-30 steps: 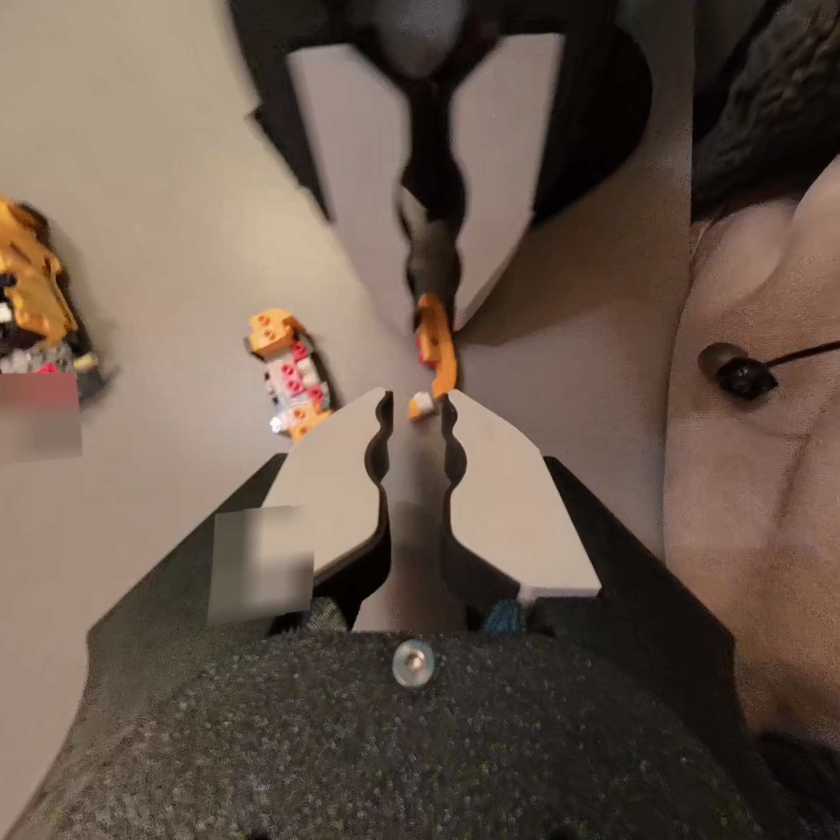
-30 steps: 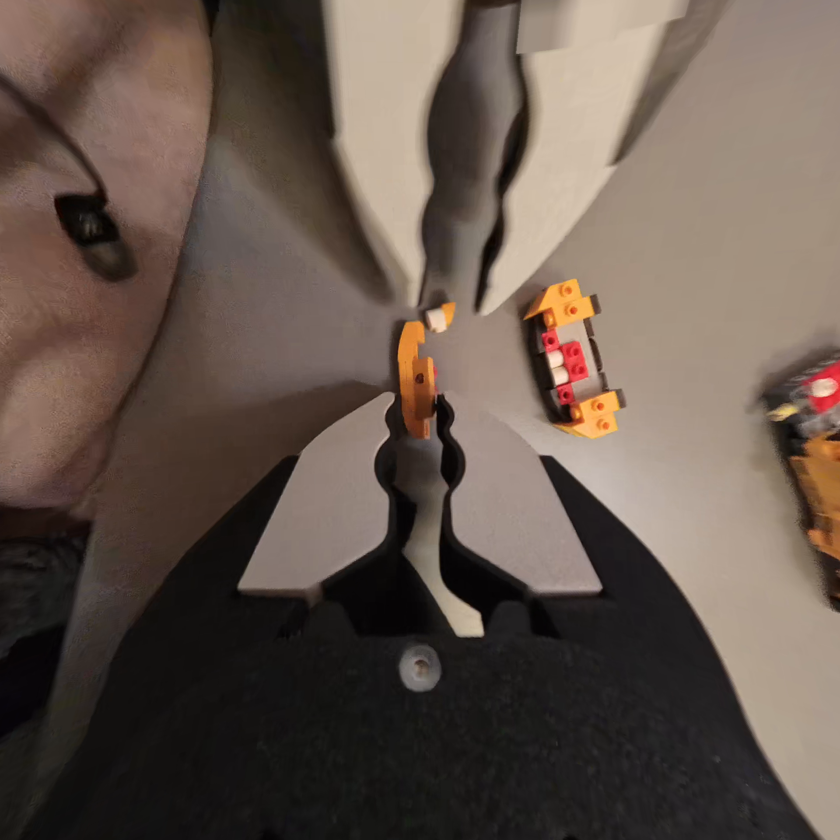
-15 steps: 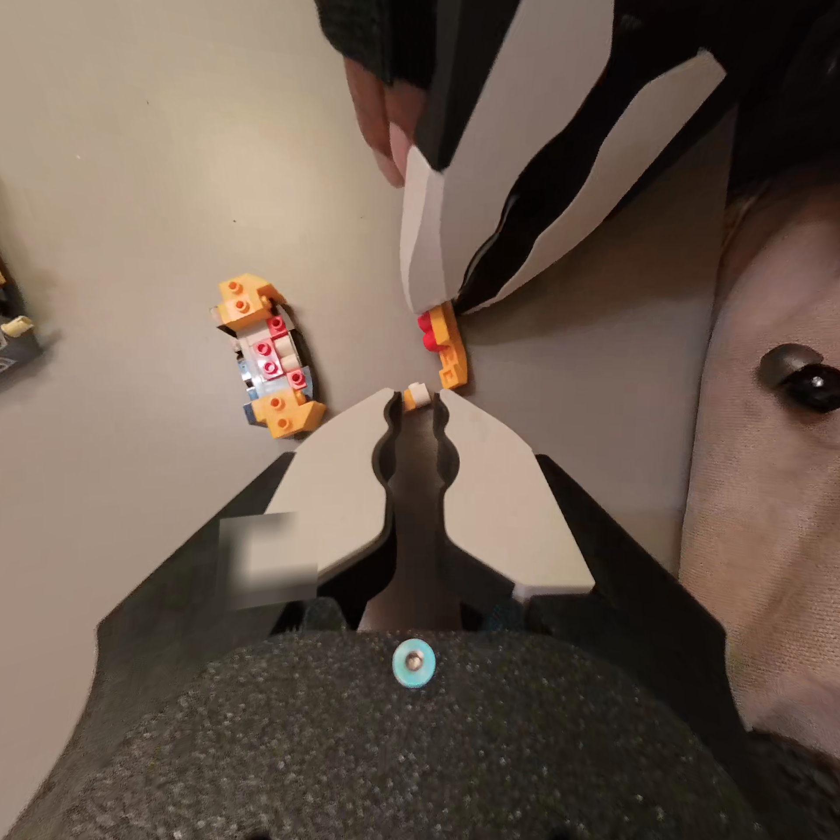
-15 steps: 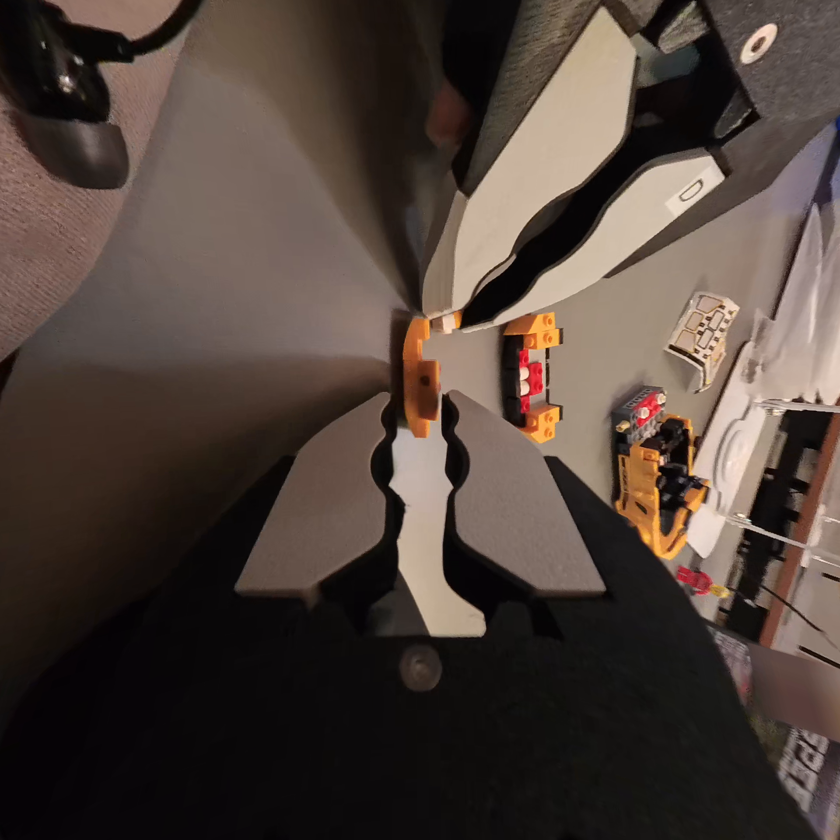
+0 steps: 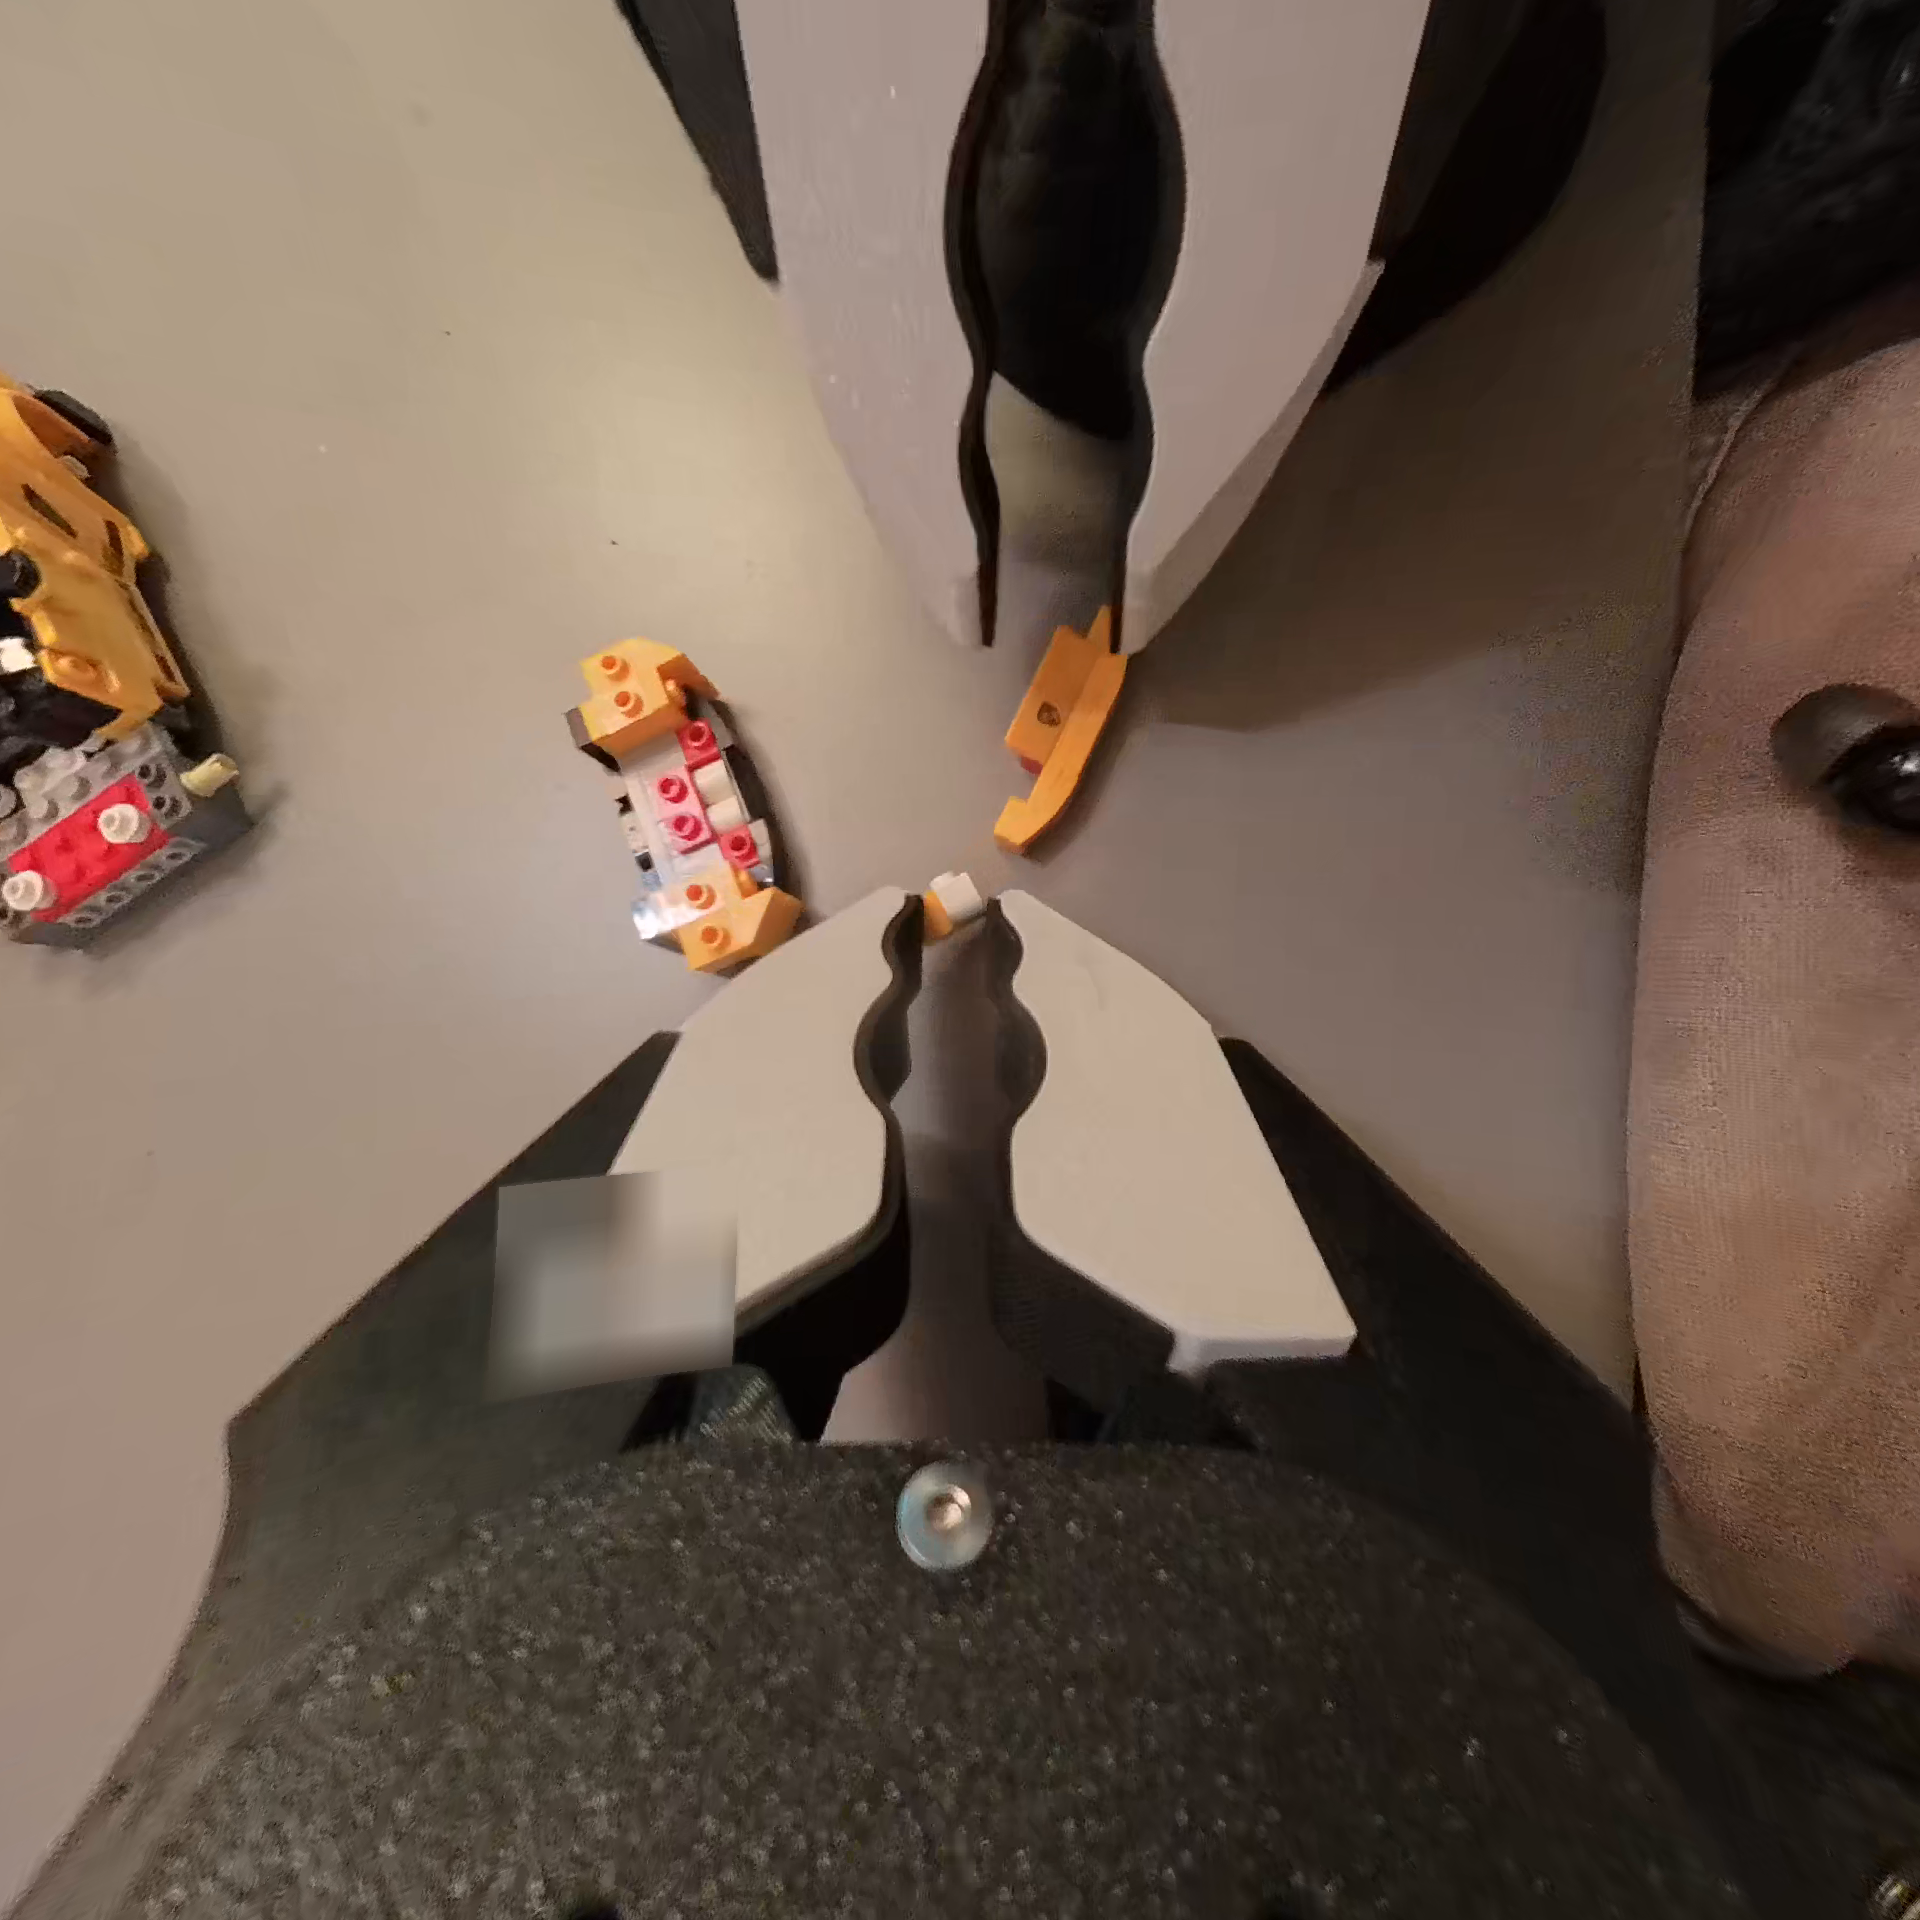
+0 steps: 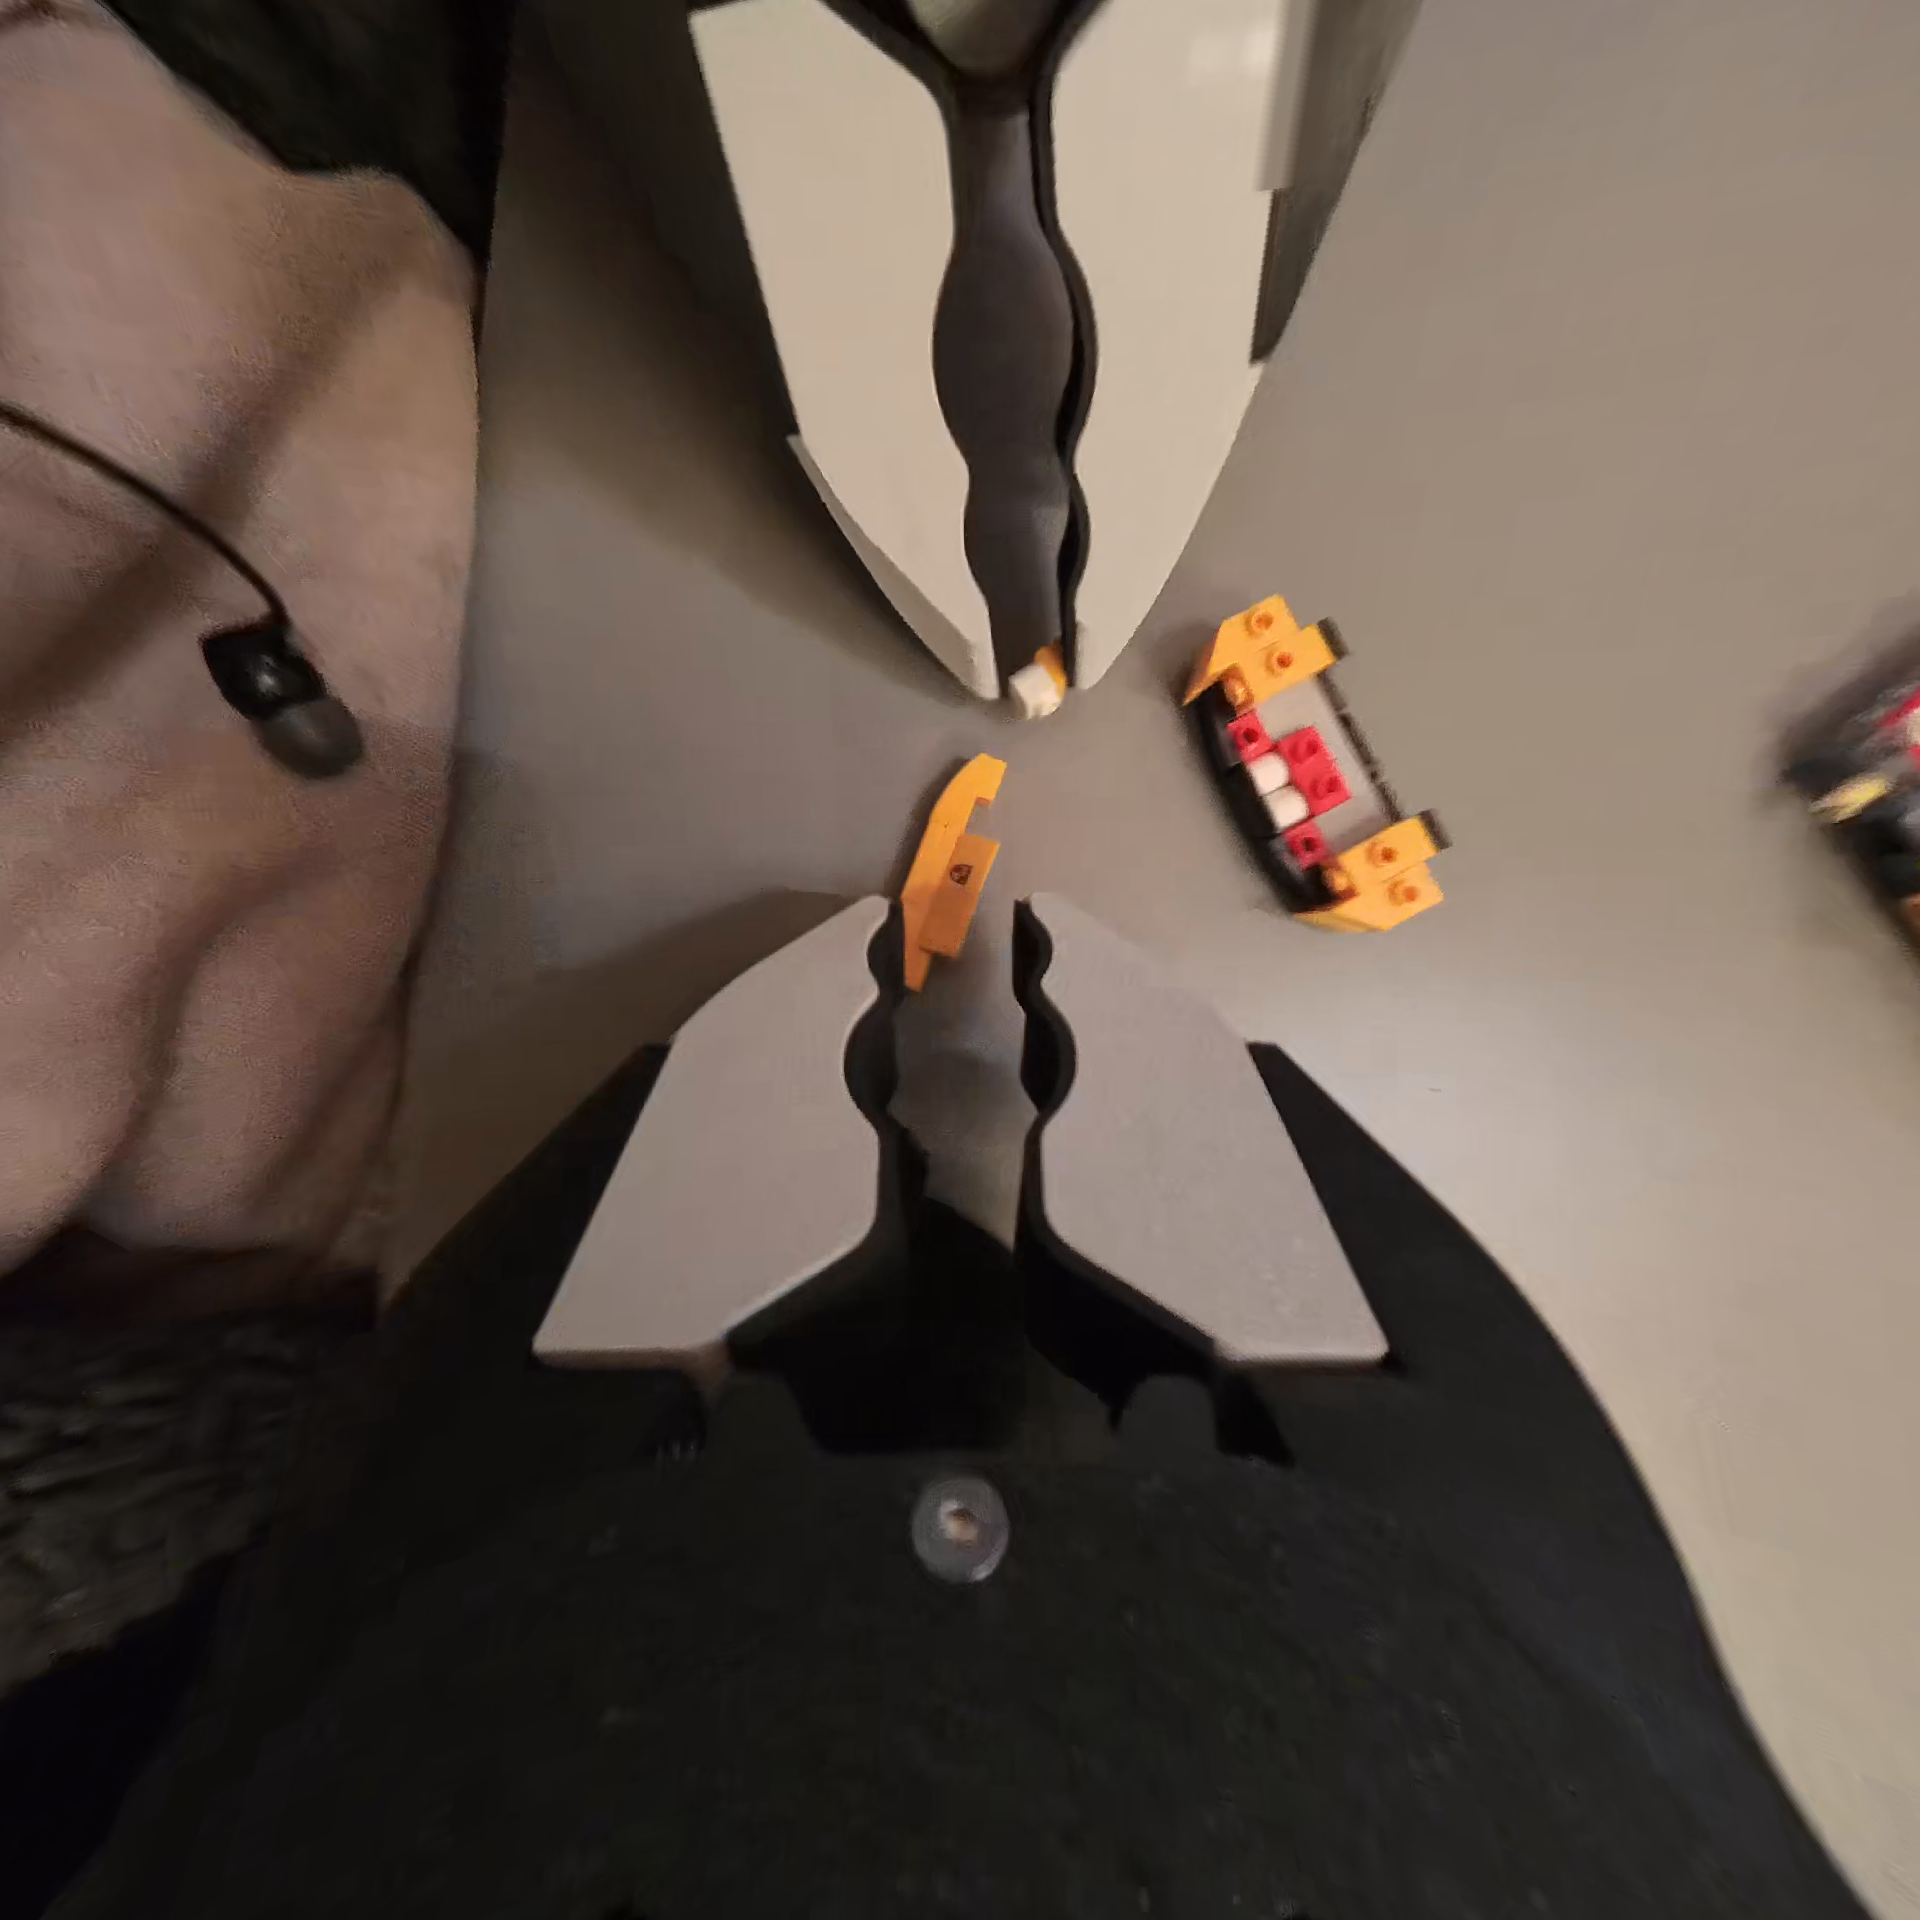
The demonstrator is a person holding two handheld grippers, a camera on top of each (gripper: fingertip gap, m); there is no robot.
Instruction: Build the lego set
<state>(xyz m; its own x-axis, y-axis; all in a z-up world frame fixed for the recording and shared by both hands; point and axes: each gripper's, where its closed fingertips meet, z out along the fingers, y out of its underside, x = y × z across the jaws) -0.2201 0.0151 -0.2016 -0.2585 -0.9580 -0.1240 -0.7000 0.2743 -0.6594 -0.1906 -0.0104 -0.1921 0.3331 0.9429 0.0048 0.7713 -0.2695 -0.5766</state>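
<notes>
My left gripper (image 5: 951, 909) is shut on a small white-and-orange lego piece (image 5: 954, 902), low over the grey table (image 5: 416, 312). It also shows at the top of the right wrist view (image 6: 1039, 675), pinching that piece (image 6: 1037, 684). My right gripper (image 6: 958, 914) has its jaws apart. A curved orange lego piece (image 6: 948, 873) leans tilted against its left finger, with a gap to the other finger. In the left wrist view this curved piece (image 5: 1062, 743) hangs at the tip of the right gripper (image 5: 1047, 634). The two pieces are slightly apart.
An orange, red, white and grey sub-assembly (image 5: 686, 805) (image 6: 1314, 769) lies on the table beside the grippers. A yellow lego car (image 5: 73, 665) (image 6: 1860, 790) sits farther out. A beige cloth (image 5: 1787, 1039) with a black earpiece on a cable (image 6: 275, 691) borders the table. One gripper's finger ends stand about 5 centimeters off the other's.
Both views have swung back to looking down on the table. The curved orange piece, earlier straight between the right fingertips, now sits tilted against one finger, farther from the small piece.
</notes>
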